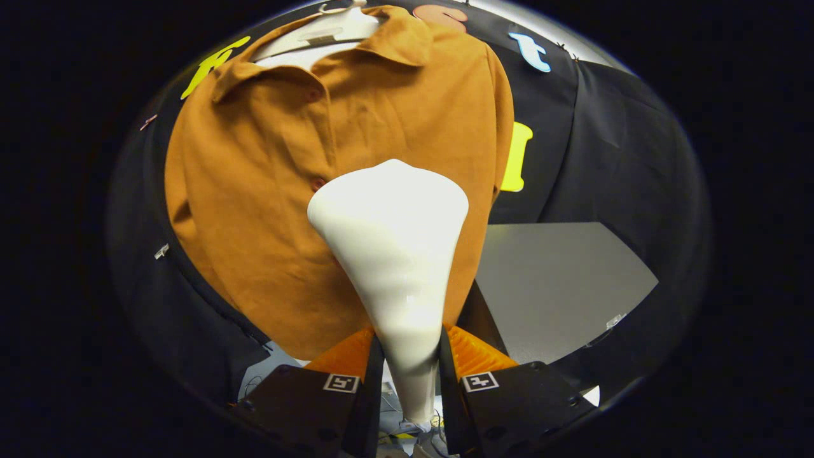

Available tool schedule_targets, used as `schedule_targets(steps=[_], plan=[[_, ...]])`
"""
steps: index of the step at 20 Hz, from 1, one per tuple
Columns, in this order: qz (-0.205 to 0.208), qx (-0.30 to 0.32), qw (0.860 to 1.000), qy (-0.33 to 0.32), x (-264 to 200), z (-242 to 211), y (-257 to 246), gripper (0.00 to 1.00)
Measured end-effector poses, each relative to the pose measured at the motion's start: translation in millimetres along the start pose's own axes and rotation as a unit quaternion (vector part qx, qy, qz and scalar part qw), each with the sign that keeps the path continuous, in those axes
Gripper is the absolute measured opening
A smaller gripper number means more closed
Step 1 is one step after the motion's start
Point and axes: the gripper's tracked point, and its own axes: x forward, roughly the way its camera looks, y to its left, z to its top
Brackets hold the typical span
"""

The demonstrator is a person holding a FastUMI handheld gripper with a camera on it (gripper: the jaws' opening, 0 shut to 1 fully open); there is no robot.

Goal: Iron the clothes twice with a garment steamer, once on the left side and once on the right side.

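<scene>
A brown button-up shirt point(254, 191) hangs on a white hanger point(331, 28) against the booth's black wall, collar at the top. My gripper point(410, 359) is shut on the handle of a white garment steamer point(394, 242). The steamer's handle runs up between my fingers and widens into a broad head. That head lies over the shirt's middle, by the button line and slightly toward the shirt's right half. I cannot tell whether the head touches the cloth. The lower centre of the shirt is hidden behind the steamer.
A grey tabletop point(559, 280) lies to the right of the shirt, below the black wall cloth point(610, 152). Thin cables point(407, 429) trail beneath the steamer's handle, between my fingers.
</scene>
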Motion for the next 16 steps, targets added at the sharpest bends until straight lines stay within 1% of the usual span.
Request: schedule_targets(steps=[4,7,12,16], plan=[[0.033,-0.019,0.999,-0.039,-23,31,63,0.44],[0.048,-0.032,0.997,-0.052,-23,46,94,0.44],[0.046,-0.039,0.997,-0.038,-1,53,119,0.44],[0.037,-0.044,0.998,-0.02,18,44,129,0.44]])
